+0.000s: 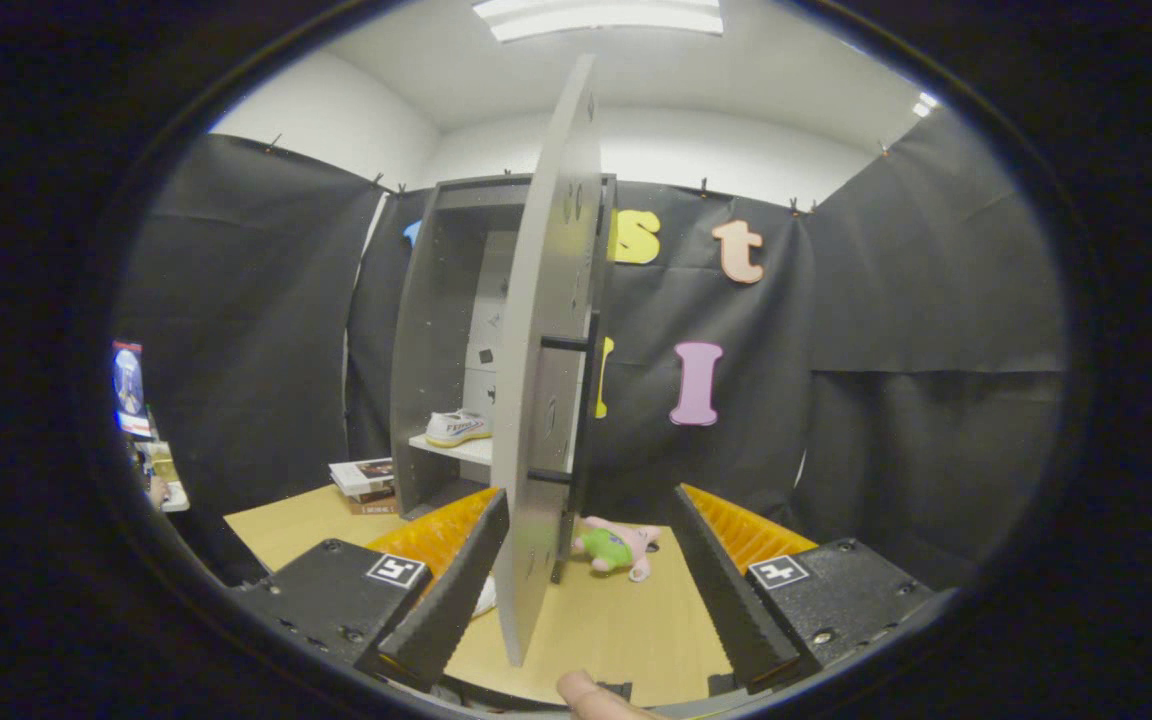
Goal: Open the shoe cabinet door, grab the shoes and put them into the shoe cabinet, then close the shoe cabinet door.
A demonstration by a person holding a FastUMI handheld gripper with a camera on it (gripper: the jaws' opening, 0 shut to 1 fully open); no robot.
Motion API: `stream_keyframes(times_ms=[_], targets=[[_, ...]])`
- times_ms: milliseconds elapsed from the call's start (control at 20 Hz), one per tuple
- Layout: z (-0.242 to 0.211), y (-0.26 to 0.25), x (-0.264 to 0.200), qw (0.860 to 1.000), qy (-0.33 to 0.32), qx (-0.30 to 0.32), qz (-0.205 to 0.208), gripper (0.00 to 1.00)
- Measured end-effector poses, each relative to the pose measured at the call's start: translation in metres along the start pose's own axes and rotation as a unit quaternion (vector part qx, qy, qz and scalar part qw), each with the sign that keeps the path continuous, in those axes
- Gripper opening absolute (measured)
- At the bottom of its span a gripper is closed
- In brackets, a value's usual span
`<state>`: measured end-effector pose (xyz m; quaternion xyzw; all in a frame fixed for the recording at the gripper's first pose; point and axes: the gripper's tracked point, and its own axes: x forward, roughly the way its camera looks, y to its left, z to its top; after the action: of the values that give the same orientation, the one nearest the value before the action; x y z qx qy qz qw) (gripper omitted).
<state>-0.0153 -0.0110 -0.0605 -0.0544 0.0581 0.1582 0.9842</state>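
Gripper point(586, 590) fingers spread wide at bottom of frame, gripping nothing. Tall grey shoe cabinet door point(548, 400) swung open, edge-on at centre, its lower edge between the fingers. Grey shoe cabinet point(441, 330) behind, centre-left; white low sneaker point(457, 427) on its pale shelf. Stacked books point(364, 484) left of cabinet; pink-and-green plush toy point(618, 546) on light wooden tabletop point(626, 630). Fingertip point(591, 697) at bottom centre.
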Motion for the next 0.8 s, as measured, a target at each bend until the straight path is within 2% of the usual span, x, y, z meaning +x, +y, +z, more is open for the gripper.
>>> stream_keyframes(times_ms=[200, 350, 500, 800], targets=[[-0.026, 0.051, -0.025, 0.998, 0.035, 0.047, -0.02, 1.0], [-0.031, 0.082, -0.029, 0.998, 0.017, 0.051, -0.024, 1.0], [-0.043, 0.112, -0.012, 0.997, 0.001, 0.064, -0.034, 1.0], [-0.083, 0.162, 0.028, 0.998, 0.001, 0.049, -0.043, 1.0]])
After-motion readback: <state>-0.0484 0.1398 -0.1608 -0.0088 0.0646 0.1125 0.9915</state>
